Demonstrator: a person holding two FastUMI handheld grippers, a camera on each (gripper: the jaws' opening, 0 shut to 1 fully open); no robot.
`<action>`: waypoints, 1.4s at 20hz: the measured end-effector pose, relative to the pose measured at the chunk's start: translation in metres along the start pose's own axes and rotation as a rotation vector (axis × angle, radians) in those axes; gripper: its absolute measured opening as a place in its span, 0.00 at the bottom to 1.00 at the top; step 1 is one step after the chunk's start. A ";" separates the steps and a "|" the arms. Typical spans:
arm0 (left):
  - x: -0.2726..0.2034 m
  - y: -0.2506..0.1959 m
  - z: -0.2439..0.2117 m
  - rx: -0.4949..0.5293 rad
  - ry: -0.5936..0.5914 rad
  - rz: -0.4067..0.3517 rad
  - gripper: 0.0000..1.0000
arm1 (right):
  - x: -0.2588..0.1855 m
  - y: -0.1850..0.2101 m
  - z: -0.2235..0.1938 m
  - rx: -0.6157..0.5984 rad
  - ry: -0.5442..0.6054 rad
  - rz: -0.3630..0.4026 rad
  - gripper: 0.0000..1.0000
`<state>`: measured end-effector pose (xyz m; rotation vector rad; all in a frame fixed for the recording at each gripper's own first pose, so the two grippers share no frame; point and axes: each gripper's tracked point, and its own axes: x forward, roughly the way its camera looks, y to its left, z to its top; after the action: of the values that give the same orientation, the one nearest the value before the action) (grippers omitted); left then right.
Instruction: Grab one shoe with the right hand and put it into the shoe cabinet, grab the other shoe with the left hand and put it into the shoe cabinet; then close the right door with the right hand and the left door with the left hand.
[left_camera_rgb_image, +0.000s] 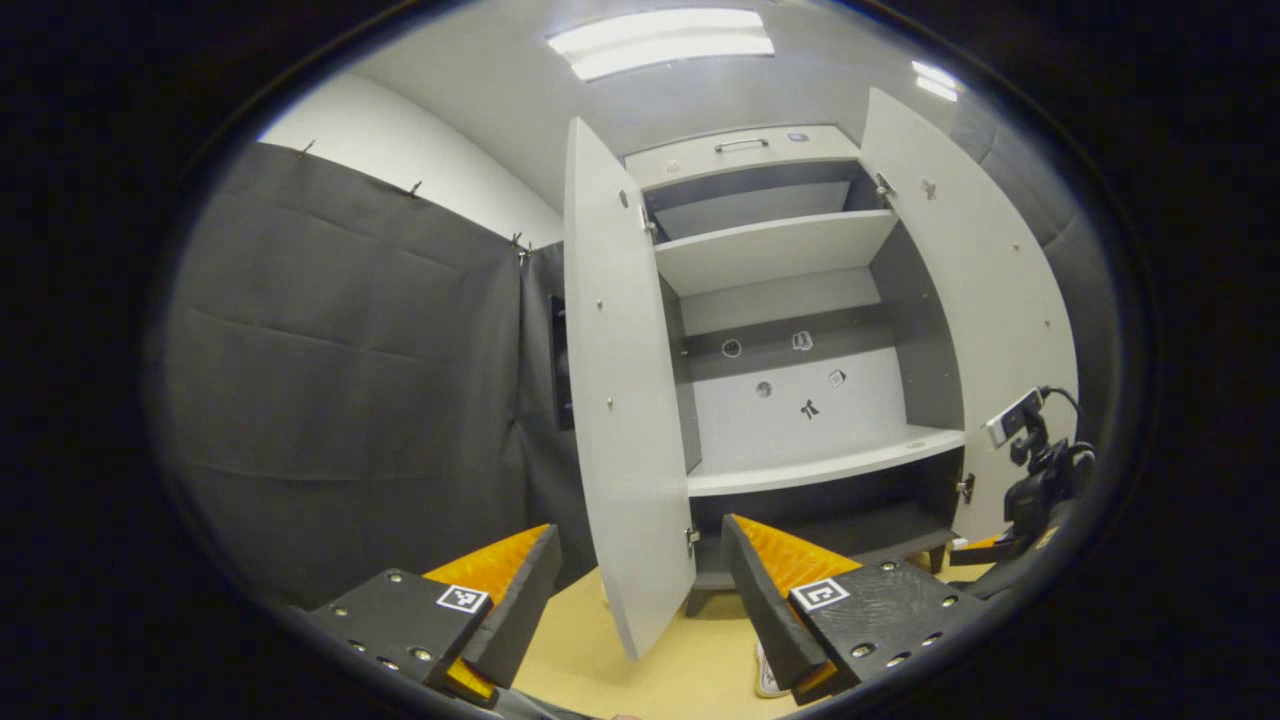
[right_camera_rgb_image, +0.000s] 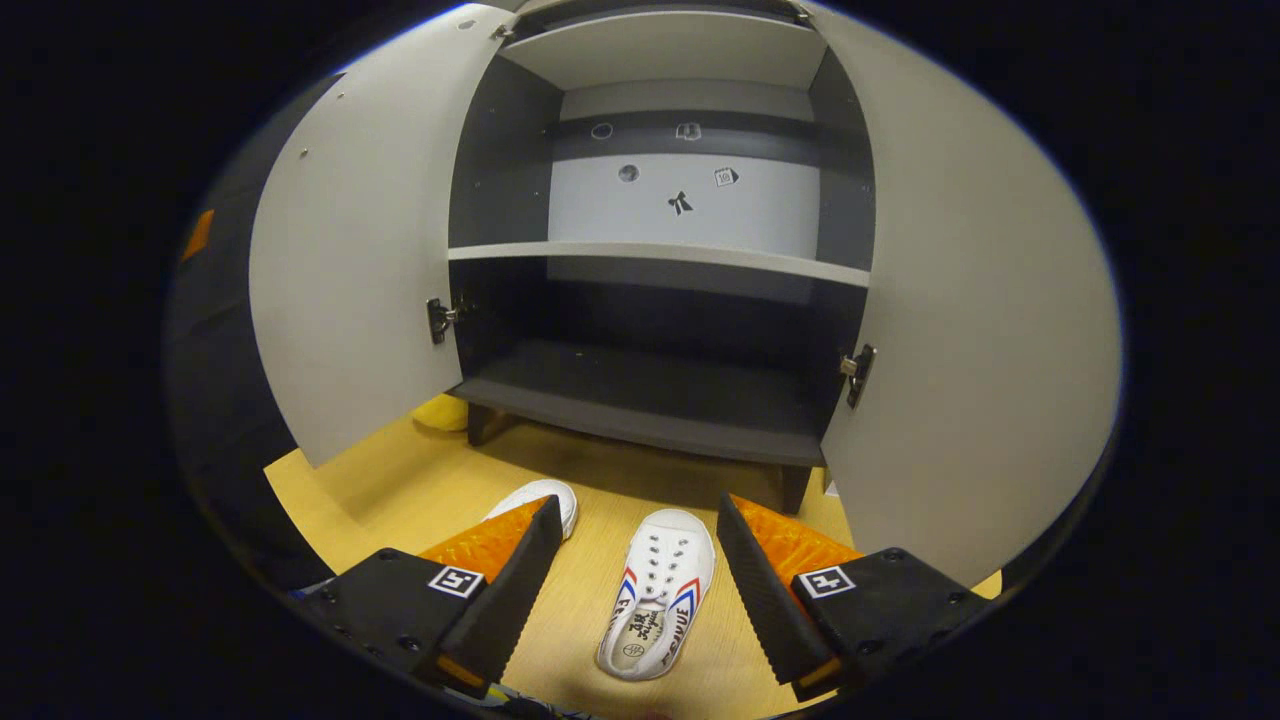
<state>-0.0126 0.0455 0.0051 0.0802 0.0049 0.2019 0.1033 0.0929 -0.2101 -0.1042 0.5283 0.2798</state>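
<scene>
A white shoe (right_camera_rgb_image: 655, 592) with red and blue stripes lies on the wooden floor, toe toward the cabinet, between the fingers of my open right gripper (right_camera_rgb_image: 635, 540), which hovers above it. The other white shoe (right_camera_rgb_image: 545, 497) shows its toe just past the left finger. The shoe cabinet (right_camera_rgb_image: 660, 390) stands ahead with both doors open and a bare dark bottom shelf. My left gripper (left_camera_rgb_image: 640, 570) is open, held higher, facing the edge of the cabinet's left door (left_camera_rgb_image: 620, 400). A sliver of a white shoe (left_camera_rgb_image: 768, 672) shows by its right finger. The right gripper (left_camera_rgb_image: 1040, 480) appears at far right.
The cabinet's right door (right_camera_rgb_image: 980, 330) swings wide on the right, the left door (right_camera_rgb_image: 350, 270) on the left. Pale shelves (left_camera_rgb_image: 820, 465) sit higher up, with a drawer (left_camera_rgb_image: 740, 155) on top. Black cloth walls (left_camera_rgb_image: 340, 380) flank the cabinet. A yellow object (right_camera_rgb_image: 440, 412) lies beside the cabinet foot.
</scene>
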 end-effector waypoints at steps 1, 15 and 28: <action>0.003 0.002 -0.003 -0.001 0.001 0.000 0.93 | 0.007 0.001 -0.006 -0.002 0.023 -0.002 0.98; 0.031 0.034 -0.034 0.006 0.051 0.031 0.94 | 0.070 0.013 -0.102 0.063 0.366 0.010 0.98; 0.041 0.030 -0.038 0.012 0.063 0.028 0.94 | 0.093 -0.001 -0.134 0.058 0.474 -0.061 0.47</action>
<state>0.0216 0.0857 -0.0307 0.0856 0.0677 0.2324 0.1160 0.0913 -0.3728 -0.1310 1.0016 0.1786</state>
